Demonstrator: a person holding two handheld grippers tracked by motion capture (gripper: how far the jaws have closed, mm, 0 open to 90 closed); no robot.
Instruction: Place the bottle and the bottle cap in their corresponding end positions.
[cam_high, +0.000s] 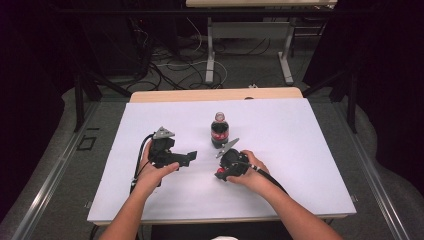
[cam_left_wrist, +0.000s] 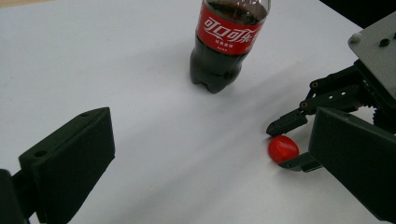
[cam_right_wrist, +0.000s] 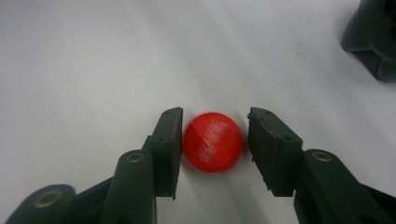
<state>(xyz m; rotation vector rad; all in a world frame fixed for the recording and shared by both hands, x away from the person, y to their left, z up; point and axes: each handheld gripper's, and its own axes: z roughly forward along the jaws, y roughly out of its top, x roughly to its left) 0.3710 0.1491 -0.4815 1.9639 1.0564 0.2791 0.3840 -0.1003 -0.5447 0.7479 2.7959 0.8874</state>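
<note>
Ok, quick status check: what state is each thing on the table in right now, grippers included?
Cola bottle: upright on the white table, cap off, nearly full of dark drink.
Red cap: lying flat on the table, top side up, between the right gripper's jaws, a slight gap on one side.
Right gripper: jaws slightly open around the cap, not clamped.
Left gripper: jaws wide open, holding nothing.

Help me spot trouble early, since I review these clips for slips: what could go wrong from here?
1. The red cap lies flat on the white table between the right tongs; one pad looks to touch it while a gap shows at the other, so it may skid away when nudged.
2. The cola bottle stands uncapped and upright just beyond the right tongs; a bump might tip and spill it.
3. The open left tongs sit close by and could collide.
</note>
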